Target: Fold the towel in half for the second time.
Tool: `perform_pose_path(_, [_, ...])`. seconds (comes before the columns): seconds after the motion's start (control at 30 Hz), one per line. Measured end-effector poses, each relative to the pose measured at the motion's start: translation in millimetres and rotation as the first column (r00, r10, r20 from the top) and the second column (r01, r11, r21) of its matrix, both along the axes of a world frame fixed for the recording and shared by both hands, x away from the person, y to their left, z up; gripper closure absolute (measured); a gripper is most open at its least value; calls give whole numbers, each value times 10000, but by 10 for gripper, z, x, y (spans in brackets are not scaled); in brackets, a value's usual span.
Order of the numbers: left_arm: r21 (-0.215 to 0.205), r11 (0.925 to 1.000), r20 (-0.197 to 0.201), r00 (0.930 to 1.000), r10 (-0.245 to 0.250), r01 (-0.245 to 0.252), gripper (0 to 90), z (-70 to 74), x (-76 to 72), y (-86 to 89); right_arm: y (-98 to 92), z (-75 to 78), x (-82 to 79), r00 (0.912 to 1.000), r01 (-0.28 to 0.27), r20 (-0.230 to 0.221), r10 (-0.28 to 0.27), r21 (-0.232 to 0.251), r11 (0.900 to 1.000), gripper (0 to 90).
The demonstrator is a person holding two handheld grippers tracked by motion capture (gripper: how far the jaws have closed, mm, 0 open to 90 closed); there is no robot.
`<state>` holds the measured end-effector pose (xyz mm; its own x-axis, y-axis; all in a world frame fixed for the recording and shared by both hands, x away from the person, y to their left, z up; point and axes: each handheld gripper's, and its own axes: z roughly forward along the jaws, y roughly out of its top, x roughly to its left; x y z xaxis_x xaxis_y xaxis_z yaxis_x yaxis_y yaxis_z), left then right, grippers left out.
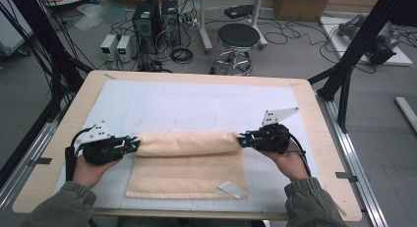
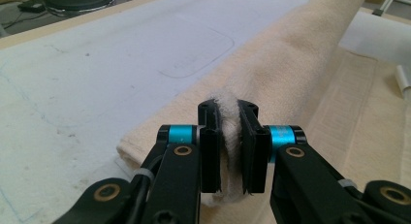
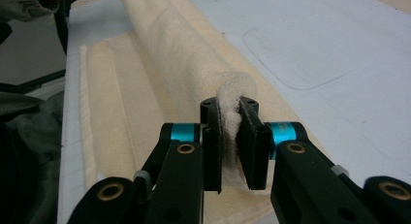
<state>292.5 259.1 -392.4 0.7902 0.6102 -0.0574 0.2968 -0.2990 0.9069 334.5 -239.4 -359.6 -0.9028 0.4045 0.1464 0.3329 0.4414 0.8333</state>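
On bench, both hand-held grippers, left (image 1: 134, 146) & right (image 1: 243, 140), were clamped on towel (image 1: 187, 160) edge ends; soft, light, floppy, best held at corners.

The high view looks forward and down over the whole table (image 1: 314, 138) from the person's side, while each gripper view rides low and close behind its jaws, facing along the cream towel (image 1: 187, 160), which all three views share.

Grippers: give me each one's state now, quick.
Left gripper: shut on the cream terry-cloth towel.
Right gripper: shut on the towel's other end.
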Motion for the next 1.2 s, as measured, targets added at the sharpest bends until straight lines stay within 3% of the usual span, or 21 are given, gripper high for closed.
perform_pose_path(0.03, [-25, 10000, 13, 10000, -46, 46, 805, -4, -15, 5, -10, -13, -17, 10000, -8, 1, 8, 180, 9998, 813])
perform_pose_path(0.27, [35, 9996, 104, 9995, -285, 285, 801, -29, -88, -23, -78, -223, -134, 9996, 149, -249, -144, 200, 9997, 805])
perform_pose_path(0.37, [59, 9993, 65, 9993, -379, 378, 801, -51, -128, -24, -98, -261, -178, 9998, 168, -143, -164, 244, 9996, 802])
perform_pose_path(0.7, [422, 9966, -479, 9965, -690, 711, 793, -233, -284, -2, -66, -452, -315, 9991, -110, -415, 106, -115, 9999, 787])
perform_pose_path(1.03, [322, 9919, -1027, 9875, -1194, 1233, 750, -299, -407, 72, -110, -588, -486, 9982, -240, -559, 228, -209, 9995, 739])
perform_pose_path(1.2, [-64, 9878, -1037, 9824, -1556, 1557, 649, -235, -484, 118, -172, -566, -576, 9986, -336, -408, 332, -82, 9994, 652])
